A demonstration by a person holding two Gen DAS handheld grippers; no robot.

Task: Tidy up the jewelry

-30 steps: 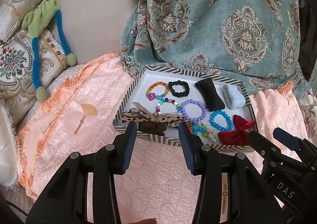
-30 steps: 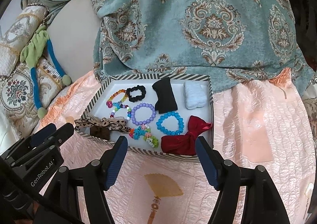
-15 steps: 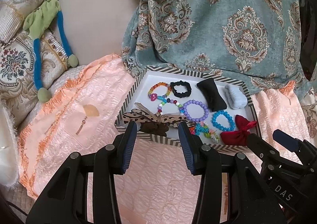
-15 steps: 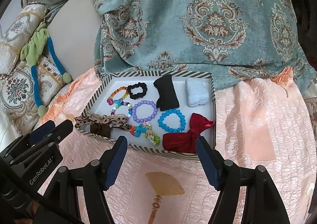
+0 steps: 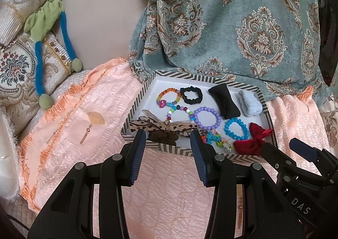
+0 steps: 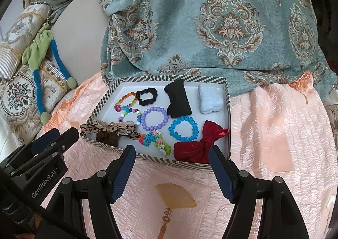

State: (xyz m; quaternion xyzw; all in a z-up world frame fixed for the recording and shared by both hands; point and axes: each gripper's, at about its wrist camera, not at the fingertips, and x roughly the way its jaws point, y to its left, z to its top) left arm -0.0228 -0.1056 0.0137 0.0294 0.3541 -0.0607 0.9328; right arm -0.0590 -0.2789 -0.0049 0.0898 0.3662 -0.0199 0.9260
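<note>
A striped-rim tray [image 5: 135, 110] [image 6: 160, 79] on the pink quilt holds jewelry and hair pieces: a purple bead bracelet [image 5: 207, 118] [image 6: 155, 118], a blue bead bracelet [image 5: 236, 129] [image 6: 183, 128], a rainbow bracelet [image 5: 168, 95], a black scrunchie [image 6: 146, 96], a black bow [image 6: 177, 99], a pale blue piece [image 6: 211, 99], a red bow [image 5: 253, 140] [image 6: 198, 143] and a leopard bow [image 5: 164, 128] [image 6: 109, 130]. My left gripper [image 5: 168, 146] is open and empty just before the leopard bow. My right gripper [image 6: 172, 162] is open and empty before the tray's near rim.
A teal patterned cloth [image 6: 211, 17] drapes behind the tray. Embroidered cushions [image 5: 14, 65] and a green and blue soft toy [image 5: 44, 27] lie at the left. The pink quilt [image 6: 285, 122] spreads around the tray.
Both grippers have shifted slightly relative to the tray, which sits a little differently in each view. Both stay open and empty. Nothing in the tray has moved.
</note>
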